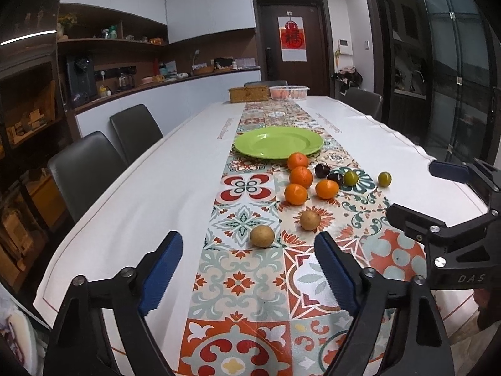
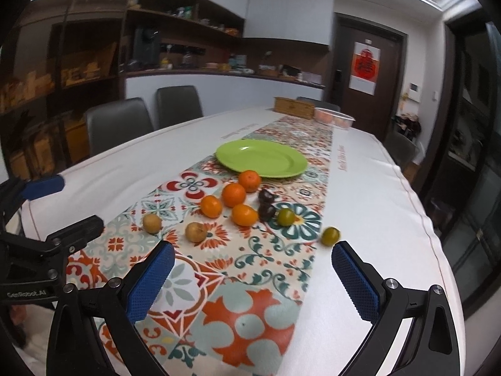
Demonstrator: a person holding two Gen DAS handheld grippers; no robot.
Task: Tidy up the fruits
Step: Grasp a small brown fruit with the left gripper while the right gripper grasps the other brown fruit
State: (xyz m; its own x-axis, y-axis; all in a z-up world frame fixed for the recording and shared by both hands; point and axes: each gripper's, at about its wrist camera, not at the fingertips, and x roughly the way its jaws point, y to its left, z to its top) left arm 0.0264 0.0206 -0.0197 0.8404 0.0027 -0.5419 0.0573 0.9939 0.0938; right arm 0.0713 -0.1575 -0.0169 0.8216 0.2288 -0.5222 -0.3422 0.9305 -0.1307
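Note:
An empty green plate [image 1: 278, 142] [image 2: 261, 158] sits on the patterned runner. In front of it lie several oranges [image 1: 296, 193] [image 2: 233, 194], two dark plums [image 1: 322, 170] [image 2: 266, 211], two green fruits [image 1: 384, 179] [image 2: 330, 236] and two tan round fruits [image 1: 262, 236] [image 2: 196, 232]. My left gripper [image 1: 249, 266] is open and empty, just short of the near tan fruit. My right gripper [image 2: 253, 272] is open and empty, just short of the green fruit on the white cloth; it also shows at the right of the left wrist view [image 1: 438, 188].
A long table with a white cloth [image 1: 150, 188] and runner [image 2: 219, 282]. A woven box [image 1: 249, 93] and a clear tub of fruit [image 1: 288, 91] stand at the far end. Dark chairs [image 1: 84, 172] line the left side; a counter and shelves are behind.

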